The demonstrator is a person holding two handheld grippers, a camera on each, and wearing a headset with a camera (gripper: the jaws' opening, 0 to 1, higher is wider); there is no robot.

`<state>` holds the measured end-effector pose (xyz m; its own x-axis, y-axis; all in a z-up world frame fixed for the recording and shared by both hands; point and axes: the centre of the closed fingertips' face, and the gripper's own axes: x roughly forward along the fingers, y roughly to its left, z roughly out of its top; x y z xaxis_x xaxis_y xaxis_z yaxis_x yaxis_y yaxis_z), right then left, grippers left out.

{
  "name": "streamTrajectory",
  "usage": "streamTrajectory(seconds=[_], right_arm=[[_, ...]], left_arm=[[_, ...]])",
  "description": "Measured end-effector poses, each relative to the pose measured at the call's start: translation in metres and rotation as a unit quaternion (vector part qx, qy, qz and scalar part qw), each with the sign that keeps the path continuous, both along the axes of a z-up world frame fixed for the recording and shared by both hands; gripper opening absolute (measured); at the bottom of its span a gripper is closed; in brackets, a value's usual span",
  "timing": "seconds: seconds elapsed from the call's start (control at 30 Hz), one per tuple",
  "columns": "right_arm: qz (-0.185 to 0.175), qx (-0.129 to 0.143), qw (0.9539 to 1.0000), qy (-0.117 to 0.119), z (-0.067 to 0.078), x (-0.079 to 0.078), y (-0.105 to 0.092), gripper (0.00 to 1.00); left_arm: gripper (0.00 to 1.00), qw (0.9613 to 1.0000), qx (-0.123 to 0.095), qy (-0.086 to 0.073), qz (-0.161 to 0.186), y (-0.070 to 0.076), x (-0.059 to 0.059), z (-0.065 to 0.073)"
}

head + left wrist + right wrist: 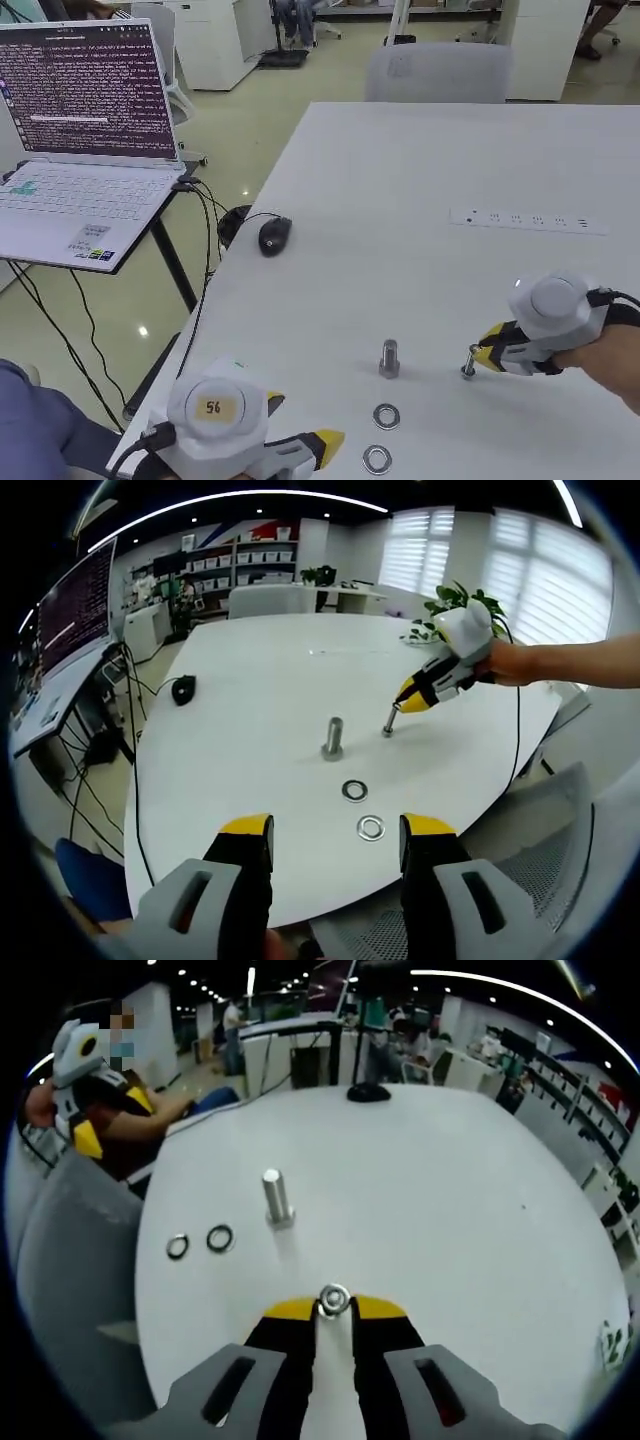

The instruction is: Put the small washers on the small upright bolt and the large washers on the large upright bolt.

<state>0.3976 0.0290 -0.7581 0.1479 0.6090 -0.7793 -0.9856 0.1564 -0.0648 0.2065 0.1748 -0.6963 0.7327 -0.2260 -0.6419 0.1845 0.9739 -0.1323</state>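
1. Lower right: small silver washer (474,351) pinched in yellow-tipped right gripper (481,358), poised at top of thin upright bolt (468,371) for threading.
2. Bottom edge: left gripper (335,835) wide open, empty (large steel washers (354,790) just ahead).

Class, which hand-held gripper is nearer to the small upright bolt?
Right. The right hand-held gripper holds a small washer right at the small upright bolt; the left hand-held gripper is open, farther off, near the large washers.

Before the left gripper's (337,828) fingers: two washers (354,790), then the bolt (333,738); rightward the right gripper (399,704) pinching a small washer (333,1297); leftward bare table (240,742).
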Motion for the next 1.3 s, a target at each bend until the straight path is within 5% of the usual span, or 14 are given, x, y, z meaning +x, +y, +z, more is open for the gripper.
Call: streamTrajectory(seconds=[0.47,1.3], right_arm=[[0.002,-0.007,0.9999,0.007,-0.005,-0.002,0.002,0.14],[-0.01,-0.033,0.9987,0.037,-0.052,0.0,0.001,0.14]], left_arm=[[0.49,1.0,0.0,0.002,0.001,0.0,0.0,-0.001],[0.49,0.9999,0.003,0.007,0.009,0.008,-0.006,-0.004]])
